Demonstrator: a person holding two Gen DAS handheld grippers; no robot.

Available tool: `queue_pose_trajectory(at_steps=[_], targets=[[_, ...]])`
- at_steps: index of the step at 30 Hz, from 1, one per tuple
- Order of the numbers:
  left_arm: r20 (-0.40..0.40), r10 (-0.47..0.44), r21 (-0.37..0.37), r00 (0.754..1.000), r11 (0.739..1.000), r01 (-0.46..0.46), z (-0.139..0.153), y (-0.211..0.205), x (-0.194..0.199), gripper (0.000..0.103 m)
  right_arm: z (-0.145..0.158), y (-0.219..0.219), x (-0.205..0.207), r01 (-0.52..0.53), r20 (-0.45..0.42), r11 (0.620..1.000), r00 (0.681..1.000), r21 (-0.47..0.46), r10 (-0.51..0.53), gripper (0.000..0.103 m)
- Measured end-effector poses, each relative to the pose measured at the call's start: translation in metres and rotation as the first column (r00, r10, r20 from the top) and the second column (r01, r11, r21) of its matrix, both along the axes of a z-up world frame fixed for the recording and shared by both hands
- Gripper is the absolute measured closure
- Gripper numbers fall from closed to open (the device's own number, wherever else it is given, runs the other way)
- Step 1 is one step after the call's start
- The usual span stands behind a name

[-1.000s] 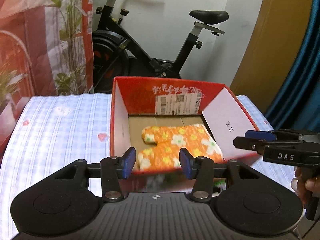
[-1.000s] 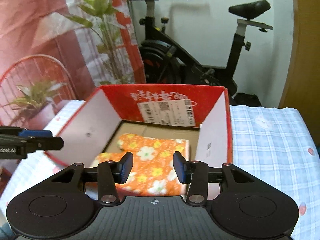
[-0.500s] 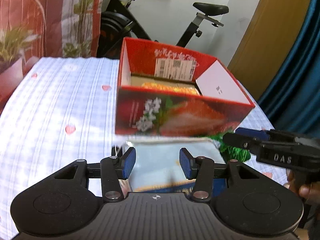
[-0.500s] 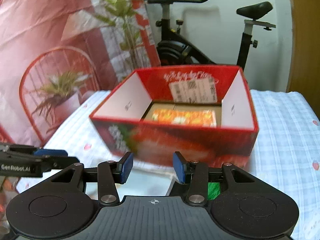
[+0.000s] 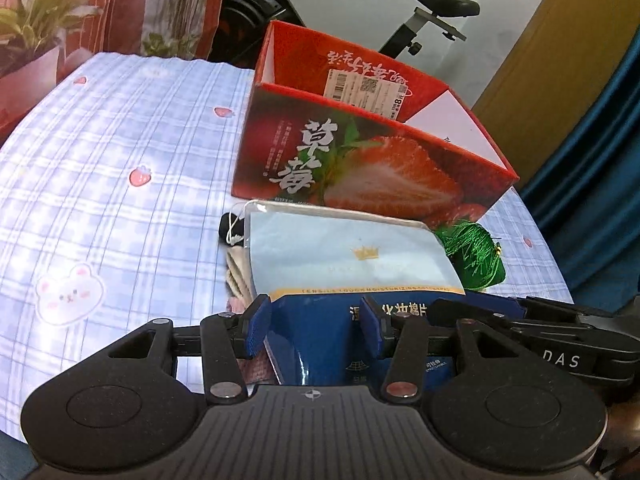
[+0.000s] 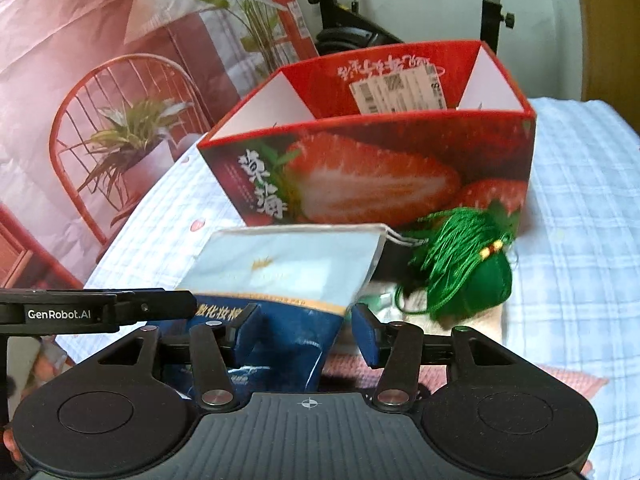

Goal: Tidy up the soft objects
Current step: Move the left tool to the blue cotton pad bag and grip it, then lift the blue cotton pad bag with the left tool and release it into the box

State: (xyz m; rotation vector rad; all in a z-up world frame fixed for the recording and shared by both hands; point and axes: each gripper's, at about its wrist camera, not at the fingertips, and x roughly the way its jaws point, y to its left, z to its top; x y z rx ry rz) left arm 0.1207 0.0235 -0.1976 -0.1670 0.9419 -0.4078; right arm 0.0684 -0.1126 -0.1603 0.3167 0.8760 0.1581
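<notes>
A red strawberry box (image 5: 360, 168) (image 6: 380, 184) stands open-topped on the plaid cloth; its inside is hidden from this low angle. Soft things are piled in front of it. A pale-and-navy soft packet (image 5: 344, 264) (image 6: 288, 272) lies on top, a green tassel ball (image 5: 472, 256) (image 6: 472, 276) to its right, and beige cloth (image 5: 238, 276) and pink knit (image 6: 400, 368) underneath. My left gripper (image 5: 315, 330) hovers open over the packet's navy end. My right gripper (image 6: 306, 334) has its jaws opening. The packet's navy end lies between them, with a gap at the right pad.
A blue plaid cloth (image 5: 120, 140) with strawberry prints covers the surface, bare to the left of the box. An exercise bike (image 5: 432, 12) stands behind. A red wire chair with a plant (image 6: 120, 128) is at the left, and a teal curtain (image 5: 592, 160) at the right.
Both grippers have drawn back from above the box and come down to the pile in front of it. The orange floral cloth inside the box has dropped out of sight. The right jaws stand slightly wider.
</notes>
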Motion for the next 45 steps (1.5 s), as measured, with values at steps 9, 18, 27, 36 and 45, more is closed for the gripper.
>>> queue_pose_trajectory(at_steps=[9, 18, 27, 36, 45], targets=[[-0.016, 0.019, -0.034, 1.000, 0.999, -0.020, -0.005, 0.003, 0.001, 0.052, -0.008, 0.005, 0.005, -0.028, -0.023, 0.999, 0.999, 0.025, 0.028, 0.054], [-0.036, 0.026, -0.082, 0.999, 0.996, -0.029, 0.000, 0.014, -0.002, 0.052, -0.009, 0.005, 0.005, -0.032, -0.021, 0.999, 0.999, 0.035, 0.033, 0.055], [-0.075, 0.016, -0.116, 0.997, 0.993, -0.024, -0.008, 0.015, -0.002, 0.046, -0.010, 0.008, 0.004, -0.053, -0.025, 0.997, 0.998, 0.051, 0.055, 0.056], [-0.118, 0.003, -0.171, 0.993, 0.985, -0.023, -0.022, 0.015, 0.008, 0.046, -0.020, 0.008, 0.008, -0.053, -0.056, 0.995, 0.997, 0.086, 0.058, 0.057], [-0.025, 0.013, -0.245, 1.000, 0.969, -0.019, 0.008, 0.019, 0.015, 0.046, 0.008, 0.011, 0.014, -0.086, 0.045, 0.994, 0.996, 0.074, 0.082, 0.065]])
